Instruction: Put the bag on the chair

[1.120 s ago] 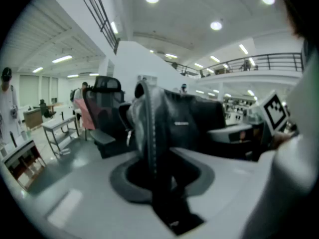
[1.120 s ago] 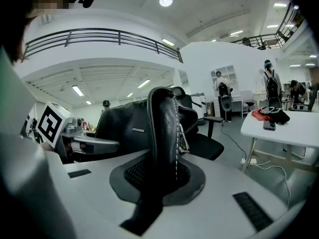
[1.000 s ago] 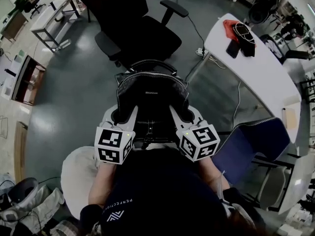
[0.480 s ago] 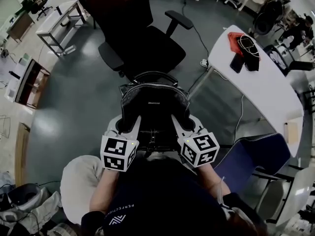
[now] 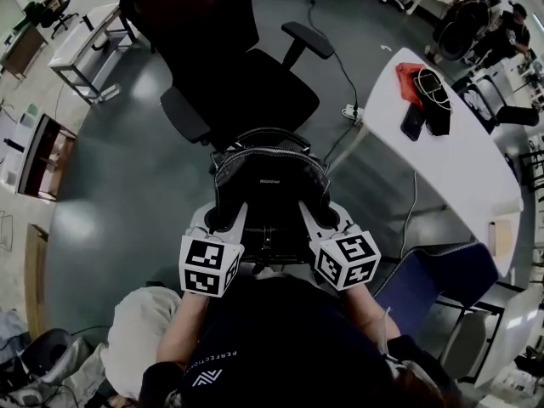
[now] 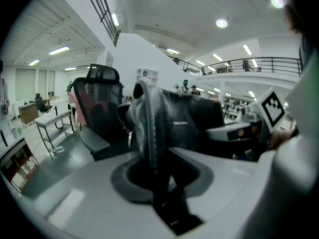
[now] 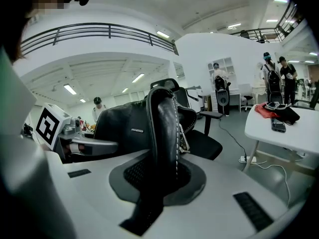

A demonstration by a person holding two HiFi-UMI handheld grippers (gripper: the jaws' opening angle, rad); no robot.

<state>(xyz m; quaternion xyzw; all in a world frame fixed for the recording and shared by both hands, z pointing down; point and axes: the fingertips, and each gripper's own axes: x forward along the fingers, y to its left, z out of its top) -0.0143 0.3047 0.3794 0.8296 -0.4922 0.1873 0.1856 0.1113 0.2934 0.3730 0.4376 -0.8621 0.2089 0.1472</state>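
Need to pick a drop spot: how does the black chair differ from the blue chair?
The black chair stands straight ahead of the bag, on open floor; the blue chair sits at the person's right, beside the table. The black chair has armrests; the blue chair shows none. Neither holds the bag yet.

The black leather bag (image 5: pixel 270 185), pale-stitched at its seams, with an arched top handle and a small front badge, hangs upright, clear of the floor (image 5: pixel 127 185), just before the front seat edge of the black office chair (image 5: pixel 259 87), which stands upright with armrests.
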